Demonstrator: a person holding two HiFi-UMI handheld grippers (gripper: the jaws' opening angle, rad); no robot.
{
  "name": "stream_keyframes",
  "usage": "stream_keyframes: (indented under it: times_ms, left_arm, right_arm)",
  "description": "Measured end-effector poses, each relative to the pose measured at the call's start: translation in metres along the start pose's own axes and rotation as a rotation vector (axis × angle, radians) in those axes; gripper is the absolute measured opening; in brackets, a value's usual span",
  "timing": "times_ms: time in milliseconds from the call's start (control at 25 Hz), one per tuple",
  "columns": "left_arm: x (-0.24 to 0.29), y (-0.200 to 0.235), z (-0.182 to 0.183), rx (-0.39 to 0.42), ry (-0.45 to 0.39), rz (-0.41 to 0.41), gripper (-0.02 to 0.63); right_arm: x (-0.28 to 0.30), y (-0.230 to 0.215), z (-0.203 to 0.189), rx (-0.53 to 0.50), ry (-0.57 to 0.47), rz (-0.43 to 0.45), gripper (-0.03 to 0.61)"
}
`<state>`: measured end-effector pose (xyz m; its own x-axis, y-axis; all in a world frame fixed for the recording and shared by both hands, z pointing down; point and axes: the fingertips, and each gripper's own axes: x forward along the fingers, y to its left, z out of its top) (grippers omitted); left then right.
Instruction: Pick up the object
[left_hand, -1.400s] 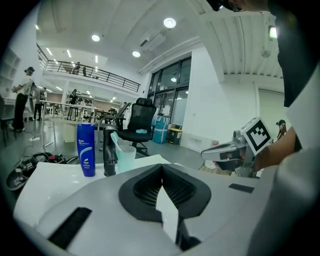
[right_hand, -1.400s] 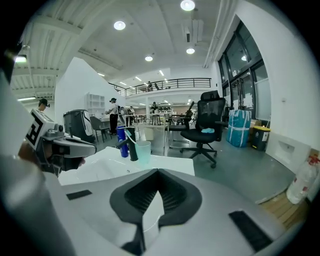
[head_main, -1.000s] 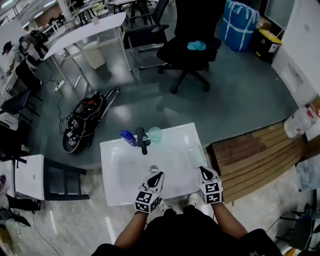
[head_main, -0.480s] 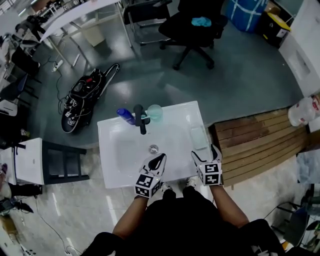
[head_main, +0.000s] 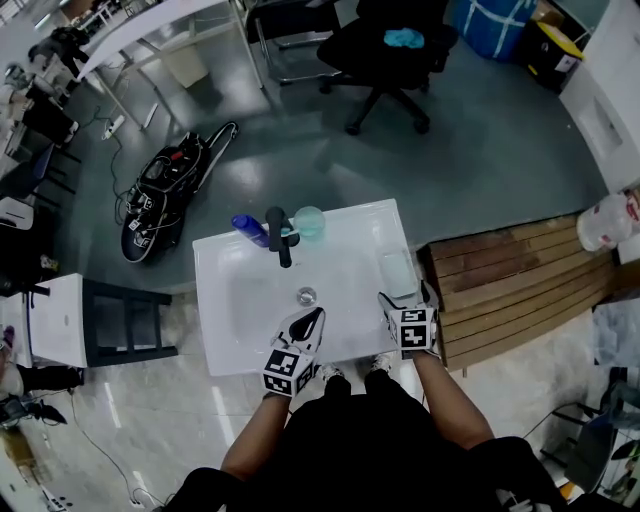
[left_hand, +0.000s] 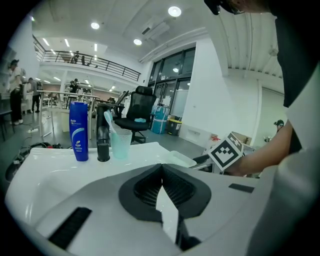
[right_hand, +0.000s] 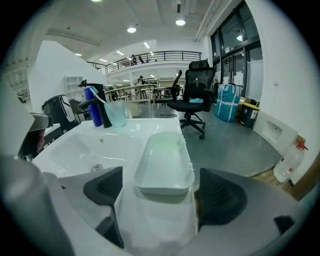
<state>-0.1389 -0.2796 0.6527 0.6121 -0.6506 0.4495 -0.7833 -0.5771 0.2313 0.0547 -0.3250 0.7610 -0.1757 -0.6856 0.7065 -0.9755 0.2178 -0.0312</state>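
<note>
In the head view, looked down on a white sink used as the surface. Found a pale dish lying on the sink's right rim, most likely the thing to pick up. Found the right gripper just behind that dish. Found the left gripper over the bowl, near the drain. Spotted a blue bottle, a dark tap and a green cup at the far edge.

In the left gripper view, saw the fingers pressed together with nothing between them. Saw bottle, tap and cup far ahead.

In the right gripper view, caught the fingers opening wide, one on each side of the dish's near end. Saw no touching yet, and the dish flat on the rim.

Judged the job barely begun: lined up, but not gripped and not lifted. Left to do: close on the dish and raise it.
</note>
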Motion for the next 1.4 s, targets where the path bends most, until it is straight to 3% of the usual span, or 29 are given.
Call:
stream_keyframes:
  times_ms: [440, 1240, 1400]
  left_arm:
    - [-0.011, 0.011, -0.004, -0.013, 0.003, 0.026, 0.014]
    - [-0.017, 0.01, -0.008, -0.033, -0.01, 0.043, 0.014]
    - [-0.018, 0.008, -0.008, -0.032, -0.01, 0.045, 0.014]
  right_arm:
    - [0.02, -0.002, 0.0, -0.01, 0.058, -0.011, 0.449]
    - [0.018, -0.008, 0.007, 0.0, -0.012, -0.026, 0.416]
    - [0.005, -0.006, 0.02, 0.008, -0.065, -0.006, 0.415]
